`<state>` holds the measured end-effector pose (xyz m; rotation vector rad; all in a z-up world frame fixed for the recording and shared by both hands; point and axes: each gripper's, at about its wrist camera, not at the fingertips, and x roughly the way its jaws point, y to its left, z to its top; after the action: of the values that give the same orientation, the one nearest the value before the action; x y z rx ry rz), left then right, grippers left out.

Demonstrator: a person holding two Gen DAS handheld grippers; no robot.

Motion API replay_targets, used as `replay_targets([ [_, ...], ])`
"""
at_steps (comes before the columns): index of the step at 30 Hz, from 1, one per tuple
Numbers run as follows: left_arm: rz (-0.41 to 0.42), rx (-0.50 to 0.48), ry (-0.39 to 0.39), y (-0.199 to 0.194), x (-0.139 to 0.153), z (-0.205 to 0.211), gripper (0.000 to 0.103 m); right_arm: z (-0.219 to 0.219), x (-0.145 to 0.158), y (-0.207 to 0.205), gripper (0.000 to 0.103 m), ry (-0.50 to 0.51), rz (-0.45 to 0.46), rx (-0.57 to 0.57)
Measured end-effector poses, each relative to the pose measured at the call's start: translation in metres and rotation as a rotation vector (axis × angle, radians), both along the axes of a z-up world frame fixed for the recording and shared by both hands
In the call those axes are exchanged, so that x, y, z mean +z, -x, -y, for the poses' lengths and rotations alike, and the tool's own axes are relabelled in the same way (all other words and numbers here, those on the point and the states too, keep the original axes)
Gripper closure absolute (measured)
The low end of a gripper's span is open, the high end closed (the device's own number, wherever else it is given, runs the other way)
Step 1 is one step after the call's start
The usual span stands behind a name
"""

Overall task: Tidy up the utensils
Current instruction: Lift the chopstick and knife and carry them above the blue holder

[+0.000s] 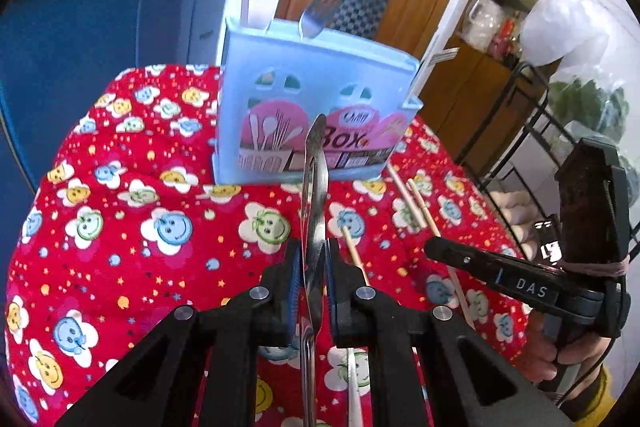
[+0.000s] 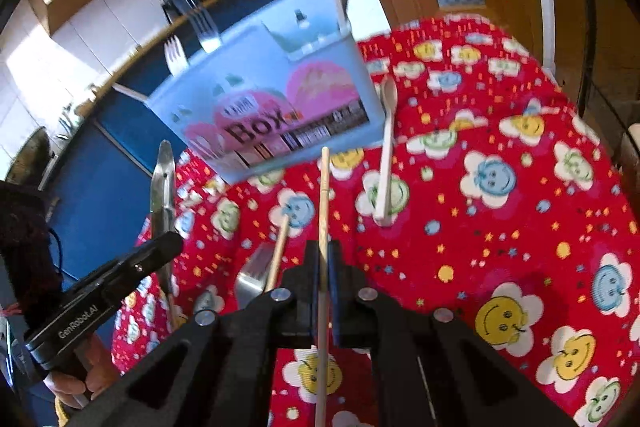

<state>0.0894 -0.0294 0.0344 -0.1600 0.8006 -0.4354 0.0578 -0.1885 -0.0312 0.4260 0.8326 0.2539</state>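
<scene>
Left wrist view: left gripper [image 1: 313, 267] is clamped on a metal utensil handle [image 1: 313, 195], which sticks out toward 12 o'clock at the blue utensil box [image 1: 312, 107]. The box stands on a red smiley tablecloth [image 1: 140, 227] w/ a fork [image 1: 320, 11] upright inside. Loose chopsticks [image 1: 416, 203] lie at 2 o'clock from the jaws. Right gripper [image 1: 434, 250] shows at 3 o'clock.

Right wrist view: right gripper [image 2: 323, 267] is closed tight on one wooden chopstick [image 2: 323, 195] aimed at 12 toward the box [image 2: 260, 99]. A wooden spoon [image 2: 387, 147] lies flat at 1 o'clock beside the box; a fork [image 2: 250, 279] & second chopstick [image 2: 280, 251] lie at 10 o'clock, close to the fingers.
</scene>
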Motion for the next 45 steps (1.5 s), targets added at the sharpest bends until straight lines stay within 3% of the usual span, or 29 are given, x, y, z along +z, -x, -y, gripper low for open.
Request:
replay_targets([
  [13, 0.152, -0.001, 0.058, 0.016, 0.043, -0.006, 0.097, -0.003, 0.052, 0.016, 0.097, 0.010, 0.197, -0.015],
  [24, 0.208, 0.022, 0.059, 0.010, 0.065, -0.008, 0.097, 0.002, 0.074, 0.014, 0.097, 0.036, 0.273, -0.038],
  [45, 0.420, 0.114, 0.031, -0.049, 0.169, -0.001, 0.097, 0.008, 0.095, -0.017, 0.097, 0.043, 0.349, -0.050],
])
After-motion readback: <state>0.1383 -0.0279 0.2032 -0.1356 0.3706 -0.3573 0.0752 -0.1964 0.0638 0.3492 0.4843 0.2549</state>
